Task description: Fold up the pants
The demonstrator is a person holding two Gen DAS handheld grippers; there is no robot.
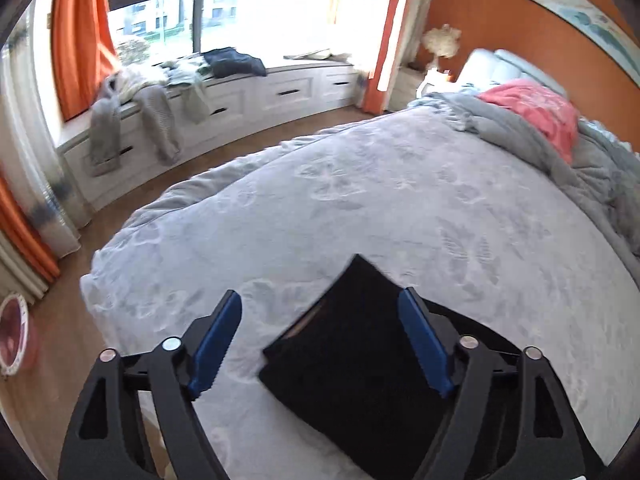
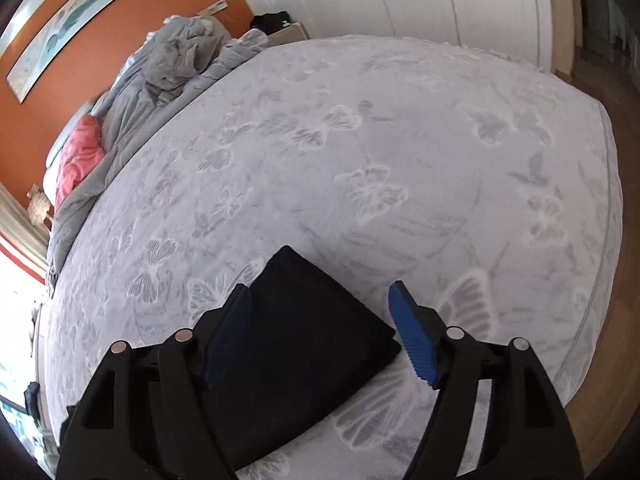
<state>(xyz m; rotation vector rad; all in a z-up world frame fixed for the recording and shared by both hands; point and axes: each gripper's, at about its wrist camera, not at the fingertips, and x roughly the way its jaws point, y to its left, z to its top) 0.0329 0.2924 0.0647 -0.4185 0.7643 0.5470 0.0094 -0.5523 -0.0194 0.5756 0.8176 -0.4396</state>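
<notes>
The black pants [image 1: 356,360] lie folded into a compact rectangle on the pale grey butterfly-print bedspread [image 1: 360,200]. They also show in the right wrist view [image 2: 304,344]. My left gripper [image 1: 322,300] is open and empty, hovering above the pants' left part. My right gripper [image 2: 320,292] is open and empty, hovering above the pants' right part. Neither gripper holds any cloth.
A crumpled grey duvet [image 1: 540,136] and a pink cloth [image 1: 536,108] lie at the head of the bed. Clothes [image 1: 160,88] are strewn on the window seat. Wooden floor [image 1: 132,192] runs beside the bed. White closet doors [image 2: 420,0] stand beyond the far side.
</notes>
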